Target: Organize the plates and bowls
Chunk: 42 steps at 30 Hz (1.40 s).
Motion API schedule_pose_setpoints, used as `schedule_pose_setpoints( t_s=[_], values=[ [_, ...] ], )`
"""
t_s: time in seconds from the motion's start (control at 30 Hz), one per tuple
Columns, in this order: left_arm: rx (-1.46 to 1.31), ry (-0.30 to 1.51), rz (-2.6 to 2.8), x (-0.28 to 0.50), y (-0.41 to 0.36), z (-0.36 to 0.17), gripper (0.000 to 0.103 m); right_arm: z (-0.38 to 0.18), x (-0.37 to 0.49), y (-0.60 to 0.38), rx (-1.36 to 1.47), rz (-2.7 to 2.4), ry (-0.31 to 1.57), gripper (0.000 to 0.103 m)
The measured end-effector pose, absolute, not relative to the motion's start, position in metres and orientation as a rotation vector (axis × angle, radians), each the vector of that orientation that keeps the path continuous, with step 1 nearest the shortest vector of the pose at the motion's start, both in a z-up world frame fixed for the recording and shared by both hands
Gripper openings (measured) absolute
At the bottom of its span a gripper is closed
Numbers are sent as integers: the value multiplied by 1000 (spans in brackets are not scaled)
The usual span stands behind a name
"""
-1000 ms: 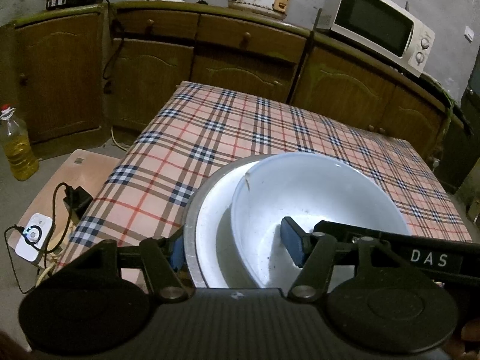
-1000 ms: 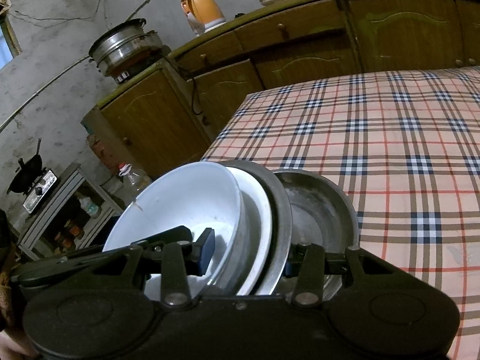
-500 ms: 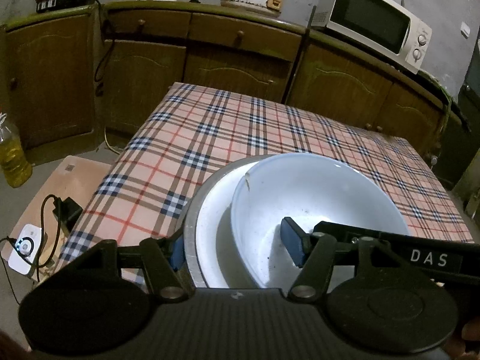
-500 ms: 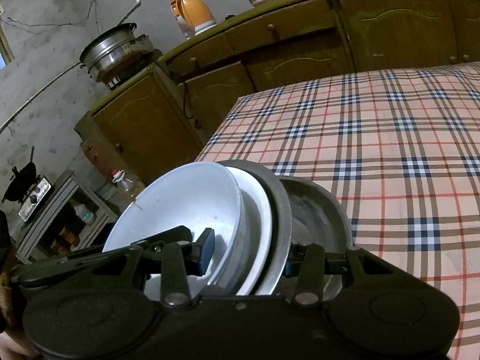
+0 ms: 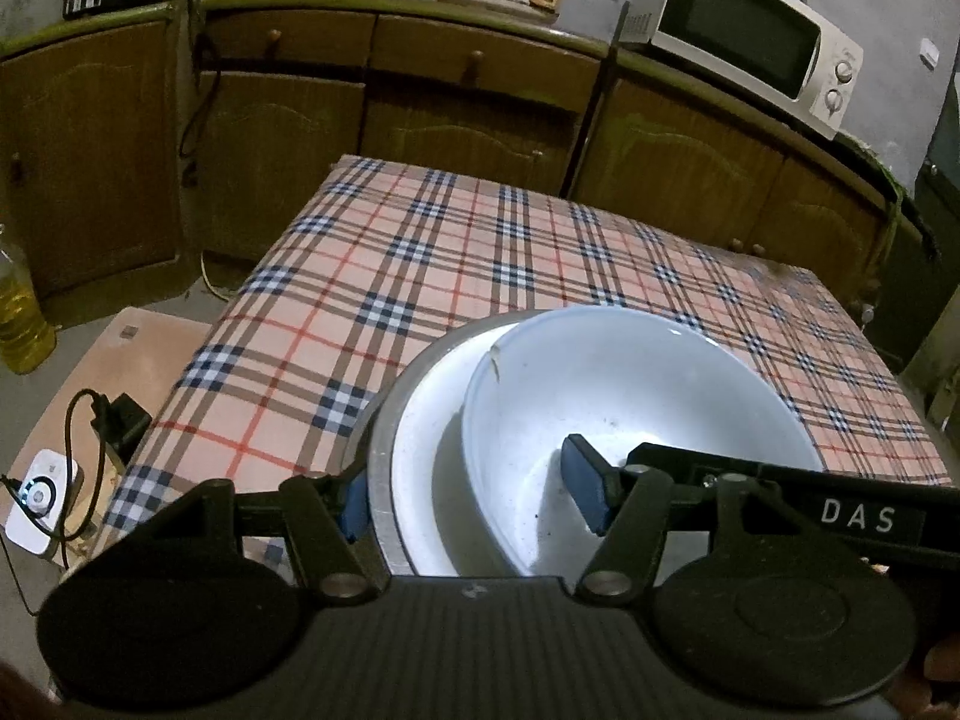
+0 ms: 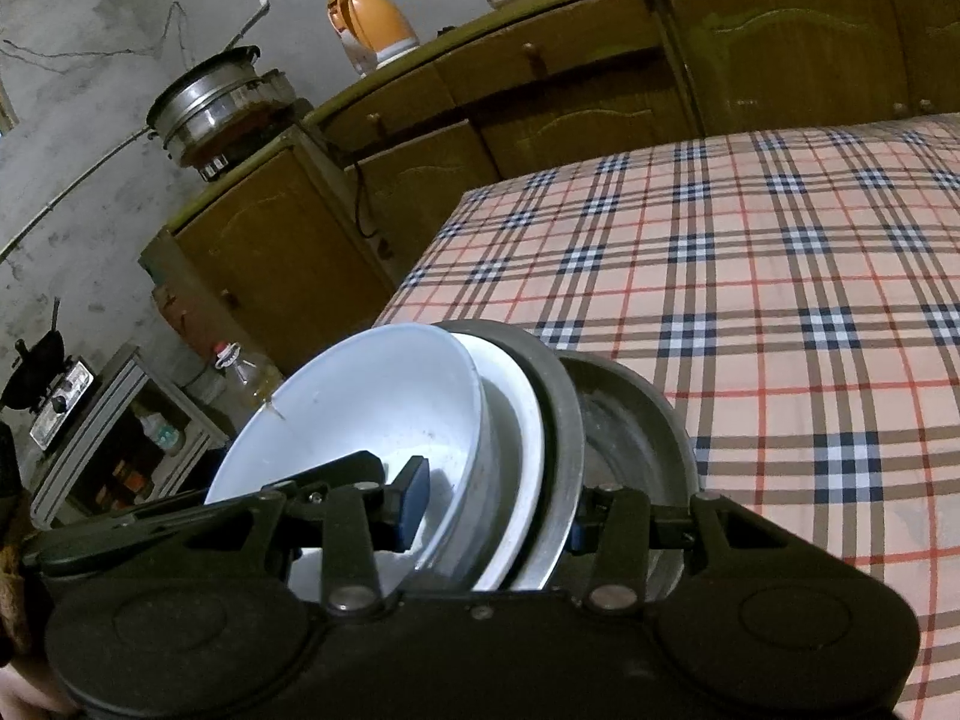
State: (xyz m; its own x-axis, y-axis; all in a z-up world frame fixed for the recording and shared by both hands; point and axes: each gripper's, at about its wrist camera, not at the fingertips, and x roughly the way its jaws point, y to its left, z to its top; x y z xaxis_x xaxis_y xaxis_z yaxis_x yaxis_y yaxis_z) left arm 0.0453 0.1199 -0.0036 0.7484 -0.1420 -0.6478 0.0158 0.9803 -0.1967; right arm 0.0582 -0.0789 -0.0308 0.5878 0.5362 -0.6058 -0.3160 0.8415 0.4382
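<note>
Carried stack now farther over the plaid worktop (image 5: 420, 252) than a second ago. Left tongs (image 5: 468, 498) and right tongs (image 6: 492, 516) each clenched across nested rims, lower centre of frame. Count: one white bowl (image 6: 372, 408), one white plate (image 6: 516, 420), two metal dishes (image 6: 636, 420). Step: transport; next, level lowering onto cloth.

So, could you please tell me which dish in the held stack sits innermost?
The white bowl: it nests inside the white plate, which sits in the grey metal dish; another metal dish sits behind.
</note>
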Motion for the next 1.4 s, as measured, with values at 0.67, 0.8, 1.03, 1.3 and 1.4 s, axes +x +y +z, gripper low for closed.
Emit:
schedule_pose_setpoints(
  t_s=[0.67, 0.8, 1.03, 1.3, 1.4],
  values=[
    [-200, 723, -96, 51, 122, -25, 64, -52, 60, -77, 281, 495, 822, 53],
    [-204, 724, -98, 51, 122, -28, 64, -54, 62, -76, 278, 494, 824, 53],
    [-207, 730, -99, 54, 122, -34, 64, -61, 65, -76, 276, 493, 835, 53],
    [-146, 726, -94, 56, 117, -39, 63, -67, 66, -72, 214, 483, 825, 53],
    [-139, 711, -86, 57, 116, -38, 63, -67, 67, -72, 215, 482, 818, 53]
  ],
)
